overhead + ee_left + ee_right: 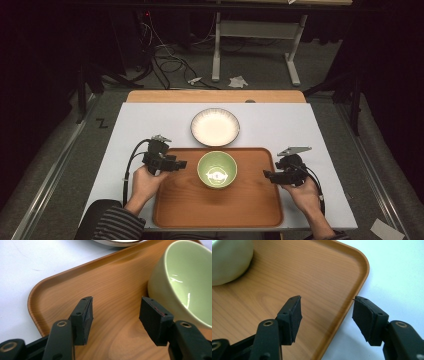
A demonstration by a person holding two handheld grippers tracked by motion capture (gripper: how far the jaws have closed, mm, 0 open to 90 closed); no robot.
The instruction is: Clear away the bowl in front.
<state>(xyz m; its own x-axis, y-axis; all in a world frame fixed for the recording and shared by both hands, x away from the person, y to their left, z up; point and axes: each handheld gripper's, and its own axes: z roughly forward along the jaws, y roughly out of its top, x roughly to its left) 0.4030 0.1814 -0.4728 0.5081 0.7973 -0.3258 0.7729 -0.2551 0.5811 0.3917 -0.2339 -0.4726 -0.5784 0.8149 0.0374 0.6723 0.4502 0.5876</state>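
Wooden tray (218, 207): we straddle its three o'clock rim with the right gripper (325, 315), left gripper (115, 317) over its nine o'clock side; both jaws wide, empty, apparently to lift it with the green bowl (217, 170).

High cam's looking forward and down over the whole surface (320, 130); both gripper cams are riding low, close-up, sharing the wooden tray (62, 282) and green bowl (180, 277).

Black two-jaw left gripper (181, 164) and right gripper (267, 175), brass-ringed screws, grey three-cornered top plates, trailing black cables; striped sleeve (112, 222).
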